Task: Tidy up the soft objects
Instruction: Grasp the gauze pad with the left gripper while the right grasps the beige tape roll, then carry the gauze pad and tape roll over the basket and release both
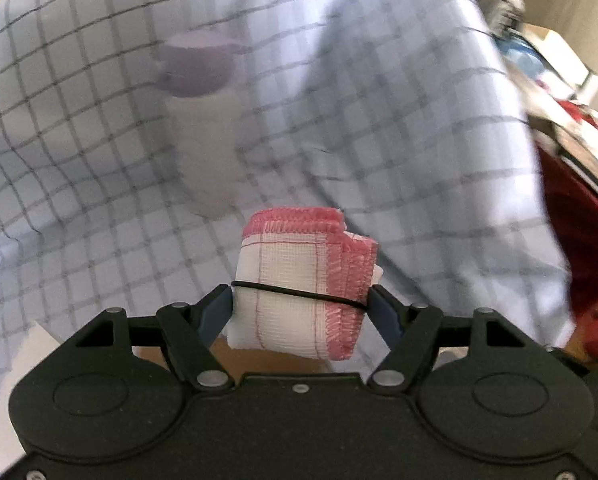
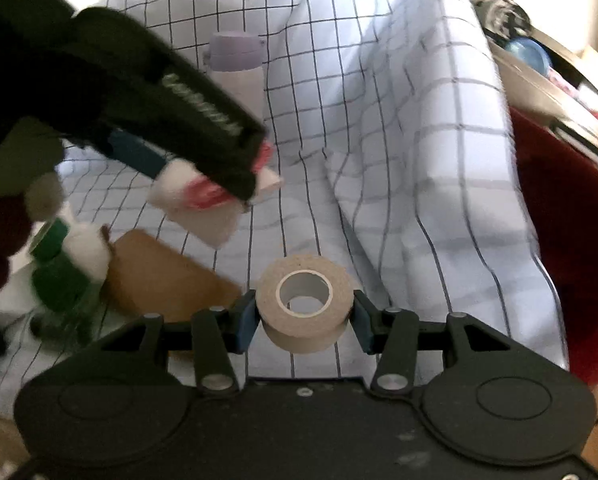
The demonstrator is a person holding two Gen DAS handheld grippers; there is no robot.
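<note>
The left gripper (image 1: pixel 301 300) is clamped on a folded white cloth with pink stitched edging (image 1: pixel 299 280), its blue pads pressing the bundle from both sides; a thin black elastic band (image 1: pixel 299 291) circles the bundle at the level of the fingertips. The cloth is lifted clear of the checked sheet (image 1: pixel 399 140) that covers the surface below. In the right wrist view the same gripper (image 2: pixel 219 184) comes in from the upper left with the cloth (image 2: pixel 203 216) in its jaws, up off the sheet (image 2: pixel 379 120).

The right gripper (image 2: pixel 304 312) is closed tight on a roll of beige tape (image 2: pixel 305 300), one pad on each side of the roll, the white core facing the camera. The roll sits in the near centre, above the sheet.

Far behind, a white bottle with a lilac cap (image 2: pixel 237 76) stands upright against the bunched sheet. At near left lie a brown cardboard piece (image 2: pixel 159 280) and a blurred green and white object (image 2: pixel 65 268). On the right the sheet ends beside something dark red (image 2: pixel 571 240), with a cluttered box (image 2: pixel 539 60) beyond it.
</note>
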